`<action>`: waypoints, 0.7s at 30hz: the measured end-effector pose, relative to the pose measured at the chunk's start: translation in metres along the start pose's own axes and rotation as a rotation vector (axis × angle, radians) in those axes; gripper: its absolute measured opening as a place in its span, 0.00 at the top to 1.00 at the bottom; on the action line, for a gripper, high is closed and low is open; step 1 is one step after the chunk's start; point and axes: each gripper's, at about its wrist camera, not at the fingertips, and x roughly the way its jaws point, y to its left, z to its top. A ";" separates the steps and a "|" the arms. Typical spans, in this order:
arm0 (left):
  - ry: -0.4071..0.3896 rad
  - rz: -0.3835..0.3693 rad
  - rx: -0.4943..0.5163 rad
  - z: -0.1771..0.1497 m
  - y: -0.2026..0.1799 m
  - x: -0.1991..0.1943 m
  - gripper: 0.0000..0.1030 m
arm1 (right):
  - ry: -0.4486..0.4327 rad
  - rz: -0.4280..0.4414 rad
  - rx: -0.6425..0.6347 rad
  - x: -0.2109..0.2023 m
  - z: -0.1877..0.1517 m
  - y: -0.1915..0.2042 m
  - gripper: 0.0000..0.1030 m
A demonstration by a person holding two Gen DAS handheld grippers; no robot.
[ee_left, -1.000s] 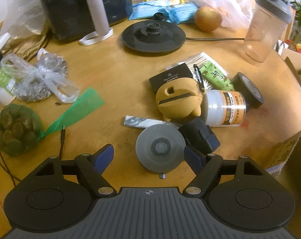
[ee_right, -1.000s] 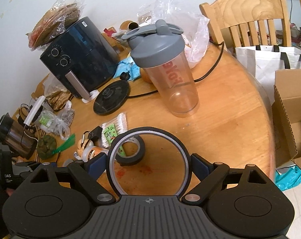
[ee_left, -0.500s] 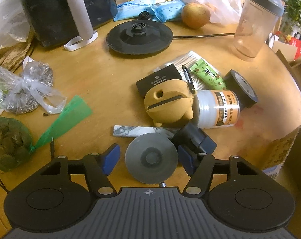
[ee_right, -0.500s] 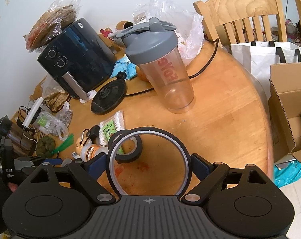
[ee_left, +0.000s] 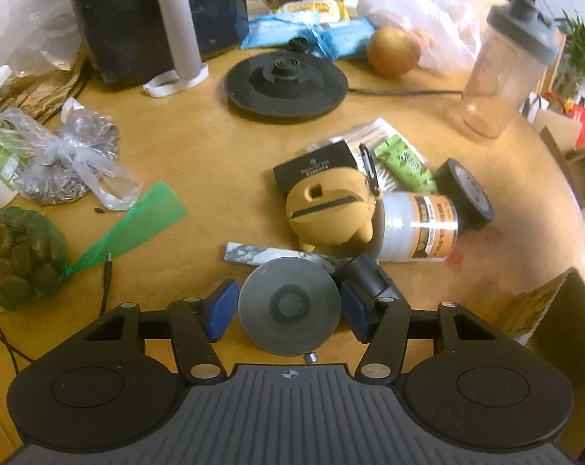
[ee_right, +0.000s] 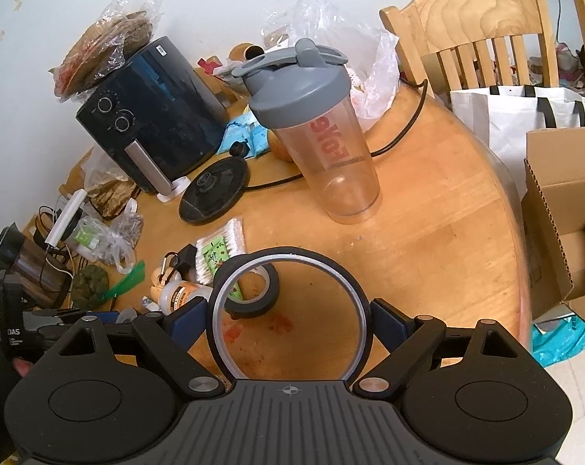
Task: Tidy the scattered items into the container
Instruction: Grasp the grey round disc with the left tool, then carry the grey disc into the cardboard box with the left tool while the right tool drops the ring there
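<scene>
- Left tongs (ee_left: 288, 312): the jaws are closing around one grey disc (ee_left: 289, 307) lying on the counter (ee_left: 199, 162). A thin gap shows on each side, so the blue pads (ee_left: 221, 310) do not yet press on it.
- Right tongs (ee_right: 288, 319): clamped on one black ring (ee_right: 288, 259), held upright between the jaws above the counter.
- Just beyond the left tongs lies a pile: one yellow toy (ee_left: 329, 213), one white jar (ee_left: 418, 228) on its side, one roll of black tape (ee_left: 466, 193), one black card (ee_left: 315, 164), one green packet (ee_left: 404, 162), one marbled strip (ee_left: 261, 254) and one black block (ee_left: 370, 277) touching the right pad.
- To the left of the left tongs: one green net bag (ee_left: 17, 255) and one knotted clear bag (ee_left: 67, 155).
- Far ahead of the right tongs: one shaker bottle (ee_right: 323, 131), one black fryer (ee_right: 156, 116) and one kettle base (ee_right: 214, 190).
- To the right of the right tongs, off the counter's edge: one open cardboard box (ee_right: 559, 209).
</scene>
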 end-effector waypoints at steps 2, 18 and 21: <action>-0.017 0.006 -0.013 0.000 0.001 -0.007 0.45 | 0.001 0.002 -0.002 0.001 0.001 0.002 0.12; -0.171 0.047 -0.026 -0.009 -0.021 -0.081 0.45 | -0.008 0.044 -0.046 0.008 0.008 0.021 0.12; -0.182 0.046 -0.030 -0.010 -0.026 -0.090 0.45 | -0.009 0.053 -0.052 0.010 0.009 0.024 0.12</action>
